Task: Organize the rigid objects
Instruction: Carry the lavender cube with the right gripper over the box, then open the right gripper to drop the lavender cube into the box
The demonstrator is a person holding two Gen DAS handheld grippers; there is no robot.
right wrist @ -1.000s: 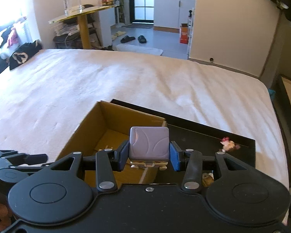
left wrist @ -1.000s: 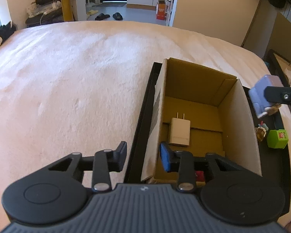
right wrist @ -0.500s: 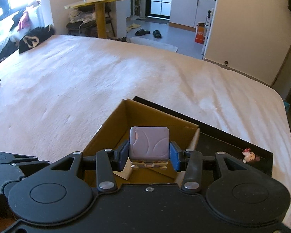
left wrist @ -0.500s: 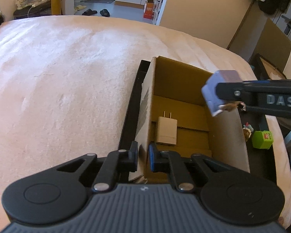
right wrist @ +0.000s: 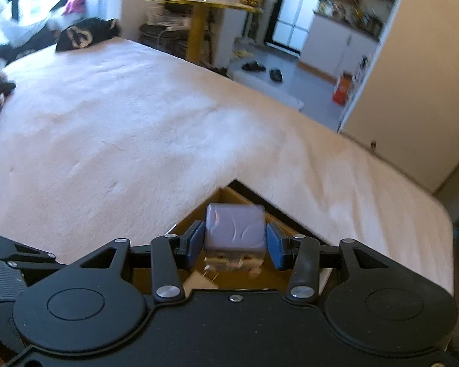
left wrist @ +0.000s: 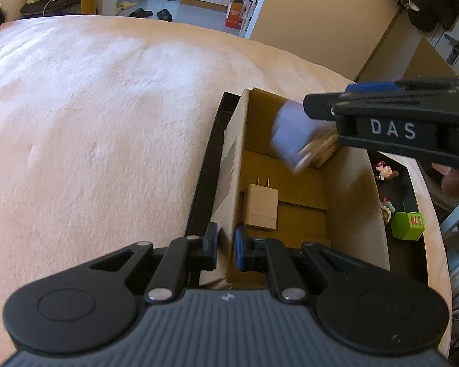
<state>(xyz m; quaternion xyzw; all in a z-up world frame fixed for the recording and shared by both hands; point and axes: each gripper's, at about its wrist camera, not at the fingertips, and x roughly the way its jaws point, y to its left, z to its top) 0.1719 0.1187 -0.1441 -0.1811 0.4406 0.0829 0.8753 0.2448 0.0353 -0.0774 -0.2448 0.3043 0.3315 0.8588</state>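
left gripper (left wrist: pixel 226 241): lower centre of left-wrist view, fingers nearly together, pinching the left wall of the open brown cardboard box (left wrist: pixel 229 183); looks like it steadies the box.
right gripper (right wrist: pixel 235 249): lower centre of right-wrist view, fingers parted just wider than the load; small gaps show at both pads, so whether it grips or has let go I cannot tell.
lavender rounded plastic cube (right wrist: pixel 235 227): between the right pads, above the box opening; motion-blurred in left-wrist view, centre right, over the far inner corner. Small pale bits stick out underneath, unclear what.
handling: judged light, stiff, smooth sided, could slip; hold on the two flat opposite faces, mid height.
beige two-prong wall charger (left wrist: pixel 260 206): lying flat on the box floor, prongs pointing to frame top.
black shallow tray (left wrist: pixel 203 171): under the box, on the pale fuzzy bedspread (left wrist: pixel 91 122).
green toy cube (left wrist: pixel 408 225): right edge of frame, in the tray, outside the box.
step: drop-off of cube into box, near done by my read.
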